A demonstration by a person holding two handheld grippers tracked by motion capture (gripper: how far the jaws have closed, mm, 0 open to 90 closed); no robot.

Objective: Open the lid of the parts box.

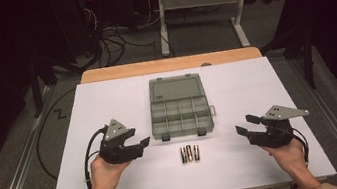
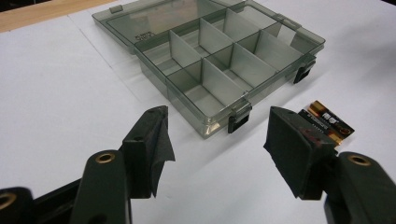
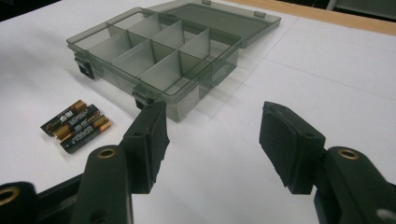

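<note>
A smoky grey compartment box [image 1: 183,134] lies open at the table's middle, its lid [image 1: 175,88] flat behind it and its compartments empty. Three batteries [image 1: 190,153] lie side by side just in front of it. My left gripper [image 1: 141,135] rests left of the batteries, pointing right, jaws open with nothing between them. In the left gripper view, the left gripper [image 2: 217,140] faces the box's [image 2: 187,100] near corner and the batteries [image 2: 329,122] peek past one jaw. My right gripper [image 1: 242,124] stands open on the right, empty. In the right gripper view, the right gripper [image 3: 212,135] faces the box [image 3: 196,100], with the batteries [image 3: 77,125] to the left.
The white table top [image 1: 107,103] ends in a wooden strip [image 1: 172,64] at the far edge. Beyond it, a desk frame [image 1: 242,28] and cables [image 1: 113,42] stand on the dark floor. A hand holds each gripper from the near edge.
</note>
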